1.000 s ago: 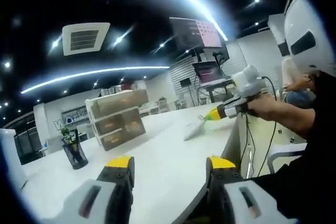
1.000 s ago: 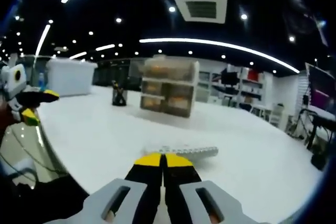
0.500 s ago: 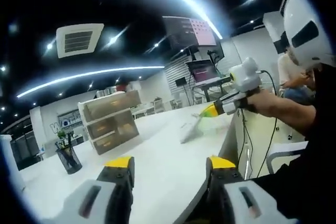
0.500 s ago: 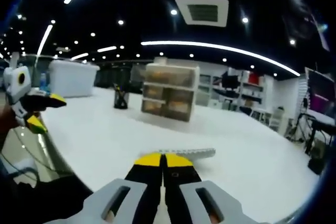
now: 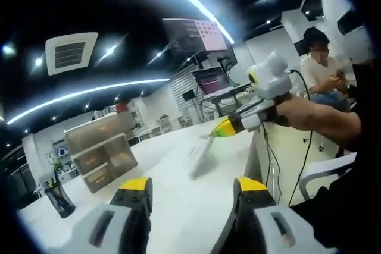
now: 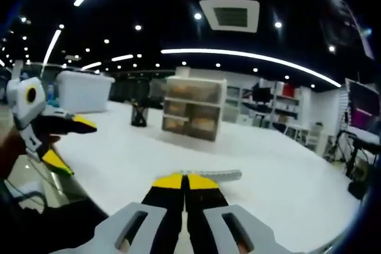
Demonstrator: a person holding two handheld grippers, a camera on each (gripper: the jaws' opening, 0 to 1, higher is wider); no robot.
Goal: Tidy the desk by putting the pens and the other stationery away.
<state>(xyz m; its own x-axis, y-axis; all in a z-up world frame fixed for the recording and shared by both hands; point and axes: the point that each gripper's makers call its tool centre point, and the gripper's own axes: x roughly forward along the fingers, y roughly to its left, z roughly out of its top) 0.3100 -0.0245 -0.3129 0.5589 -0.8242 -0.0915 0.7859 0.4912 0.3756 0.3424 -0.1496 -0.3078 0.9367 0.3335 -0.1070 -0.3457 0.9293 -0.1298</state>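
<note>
Both grippers hover at the near edge of the desk (image 6: 286, 159), and the tidying looks barely begun, as far as I can judge. The right gripper (image 6: 186, 179) has its jaws pressed together, and a pale flat strip, likely a ruler (image 6: 209, 175), lies on the desk just past the tips; whether the tips pinch its near end or merely sit in front of it, I cannot tell. In the left gripper view that same ruler (image 5: 199, 157) runs away from the right gripper's yellow tip (image 5: 221, 129), touching or very close. The left gripper (image 5: 191, 190) has its jaws spread wide with nothing between them, and in the right gripper view it (image 6: 68, 141) hangs off the desk's left edge, also spread. Toward the far side stands a drawer box (image 6: 193, 109) with drawers that appear closed, and beside it a dark mesh pen cup (image 6: 139, 114) with pens already standing in it. So some pens seem put away; the ruler at least is left. What the drawers hold is too blurred to read, the cup's contents are tiny, and a pale bin (image 6: 84, 92) sits at the far left corner, its contents hidden.
</note>
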